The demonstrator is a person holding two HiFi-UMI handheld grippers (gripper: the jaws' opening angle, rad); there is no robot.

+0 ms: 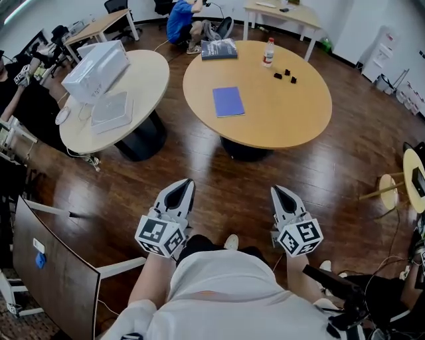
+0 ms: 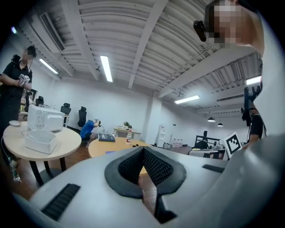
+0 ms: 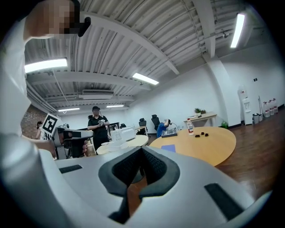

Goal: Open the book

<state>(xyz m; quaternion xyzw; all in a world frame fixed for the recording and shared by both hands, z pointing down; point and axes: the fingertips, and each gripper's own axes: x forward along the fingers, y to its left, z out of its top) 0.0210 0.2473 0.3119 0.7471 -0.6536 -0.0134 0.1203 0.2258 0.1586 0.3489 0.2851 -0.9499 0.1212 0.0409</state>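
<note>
You are holding the left gripper (image 1: 180, 192) and the right gripper (image 1: 284, 197) side by side, low in front of your body. Both are hanging over the wooden floor (image 1: 219, 182), well short of the near edge of the round table (image 1: 292, 113). Both are pointing toward that table, and neither is touching it or anything on it.

**Left gripper.** The left gripper view is showing its jaws (image 2: 143, 151) meeting at the tips. Nothing is sitting between them.

**Right gripper.** The right gripper view is showing the same condition. Its jaws (image 3: 141, 149) are pressing together at the tips, and the claw is empty.

**Task object.** The blue book (image 1: 228, 101) is lying flat and closed on the round table, left of the table's centre and slightly toward its near side. It is well apart from both grippers. In the right gripper view it is appearing as a blue patch on the table top (image 3: 169, 148). In the left gripper view it is only a thin blue strip (image 2: 109, 152).

**Other items, relative to the round table.**
- A bottle (image 1: 268, 52) is standing upright near the far edge.
- Small black pieces (image 1: 285, 76) are lying just to the right of the bottle, toward the centre.
- A dark book (image 1: 219, 49) is resting at the far-left edge.
- A second table (image 1: 143, 86) is standing just beside the left edge and carrying a white box (image 1: 96, 70).
- A person in blue (image 1: 180, 20) is crouching beyond the far-left edge.
</note>
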